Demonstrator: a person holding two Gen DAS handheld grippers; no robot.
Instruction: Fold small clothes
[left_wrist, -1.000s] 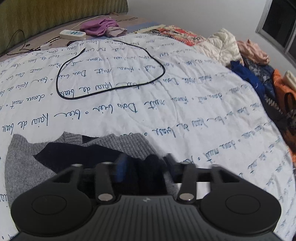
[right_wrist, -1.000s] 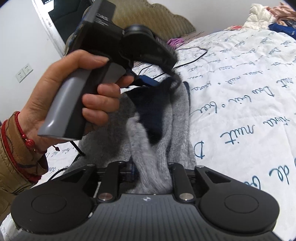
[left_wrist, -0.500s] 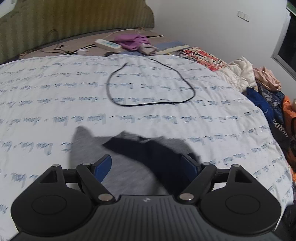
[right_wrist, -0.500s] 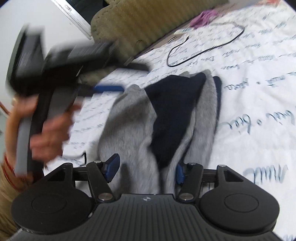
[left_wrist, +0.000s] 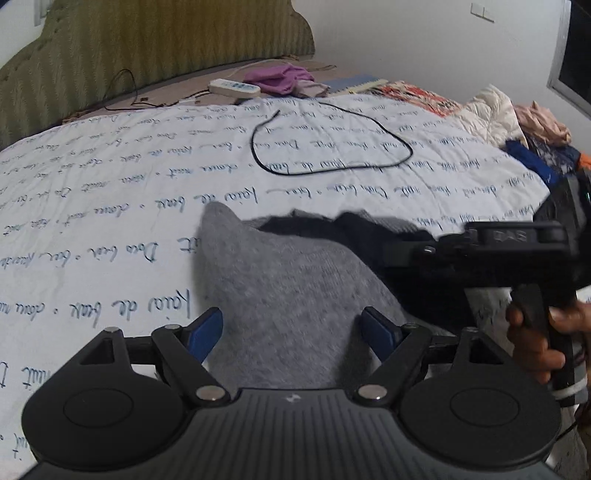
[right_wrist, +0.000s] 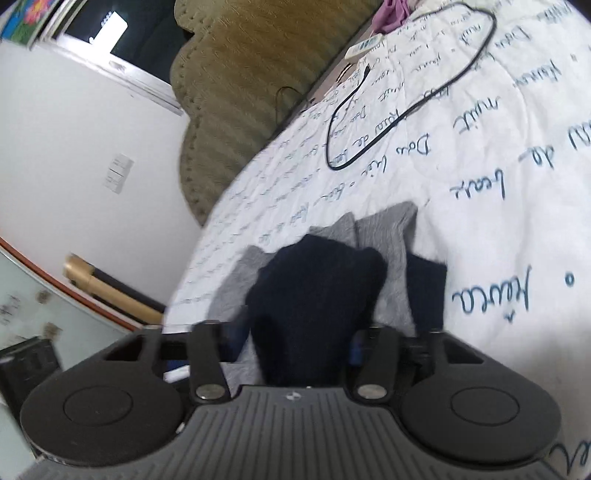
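A small grey and navy knit garment lies folded on the white printed bedspread. My left gripper is open just above its grey near end, blue pads wide apart and empty. My right gripper is open over the garment's navy part, with grey cloth beyond it. The right gripper's body and the hand holding it also show at the right of the left wrist view.
A black cable loop lies on the bedspread further back. A white power strip and purple cloth sit near the green headboard. A heap of clothes lies at the right edge.
Both grippers have opened and let go of the garment, which now lies on the bed. Both have pulled back from it; the right one has swung and tilted left.
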